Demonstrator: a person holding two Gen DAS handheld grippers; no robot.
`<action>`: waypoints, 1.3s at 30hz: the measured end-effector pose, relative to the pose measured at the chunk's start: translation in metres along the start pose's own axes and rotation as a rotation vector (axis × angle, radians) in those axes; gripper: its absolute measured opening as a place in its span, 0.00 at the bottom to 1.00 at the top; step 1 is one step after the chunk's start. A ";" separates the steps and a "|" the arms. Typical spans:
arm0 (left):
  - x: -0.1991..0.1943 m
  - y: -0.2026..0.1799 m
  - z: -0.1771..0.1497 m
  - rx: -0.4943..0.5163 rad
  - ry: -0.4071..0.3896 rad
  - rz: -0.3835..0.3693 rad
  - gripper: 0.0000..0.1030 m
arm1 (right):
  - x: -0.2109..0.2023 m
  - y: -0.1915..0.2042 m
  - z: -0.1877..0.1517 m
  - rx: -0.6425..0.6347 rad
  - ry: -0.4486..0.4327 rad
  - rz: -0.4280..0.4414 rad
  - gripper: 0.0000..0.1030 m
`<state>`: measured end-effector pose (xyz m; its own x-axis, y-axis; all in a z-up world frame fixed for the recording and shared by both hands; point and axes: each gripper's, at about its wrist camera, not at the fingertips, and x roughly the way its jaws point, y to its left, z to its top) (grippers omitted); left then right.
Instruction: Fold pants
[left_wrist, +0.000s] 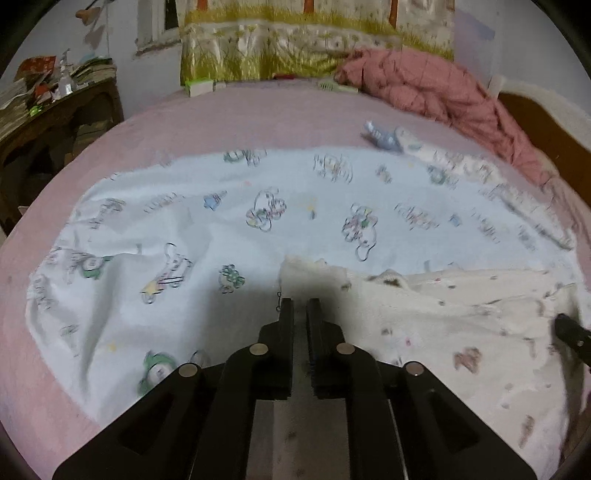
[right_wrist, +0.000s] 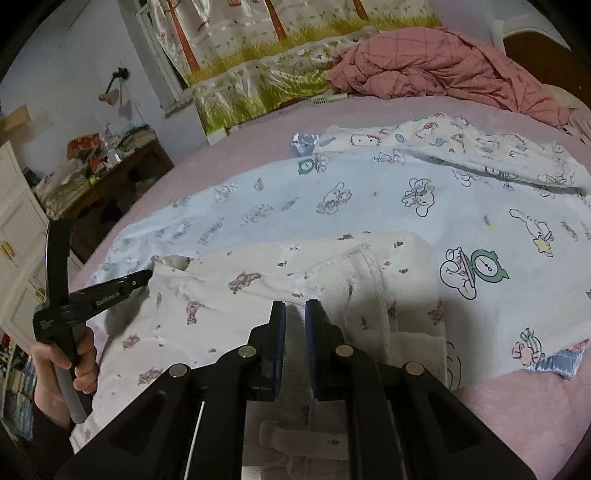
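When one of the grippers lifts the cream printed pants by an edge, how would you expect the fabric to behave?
The pants will probably droop limply, since they already lie in soft creases. The folded layers look loose, so they may slide apart. They seem thin and light, and could drag the cartoon-print sheet beneath.

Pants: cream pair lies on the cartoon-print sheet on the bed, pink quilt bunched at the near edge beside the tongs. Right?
Not quite. The pink quilt is bunched at the far end of the bed, by the curtain, not beside the tongs. The right wrist view shows it. The rest holds: the cream pants lie on the cartoon-print sheet.
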<state>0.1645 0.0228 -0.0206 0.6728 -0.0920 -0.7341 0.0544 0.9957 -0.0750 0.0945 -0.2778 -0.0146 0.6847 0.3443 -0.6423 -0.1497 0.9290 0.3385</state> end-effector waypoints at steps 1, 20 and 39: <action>-0.014 0.000 -0.002 0.010 -0.030 -0.019 0.08 | -0.004 -0.001 0.000 0.005 -0.005 0.007 0.11; -0.136 -0.032 -0.137 0.121 -0.211 -0.146 0.10 | -0.124 0.026 -0.094 -0.159 -0.258 -0.162 0.11; -0.115 -0.036 -0.205 0.132 -0.477 -0.073 0.10 | -0.102 0.025 -0.184 -0.287 -0.466 -0.397 0.11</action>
<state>-0.0659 -0.0043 -0.0716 0.9244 -0.1773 -0.3378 0.1862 0.9825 -0.0061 -0.1099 -0.2648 -0.0671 0.9533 -0.0650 -0.2950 0.0370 0.9943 -0.0997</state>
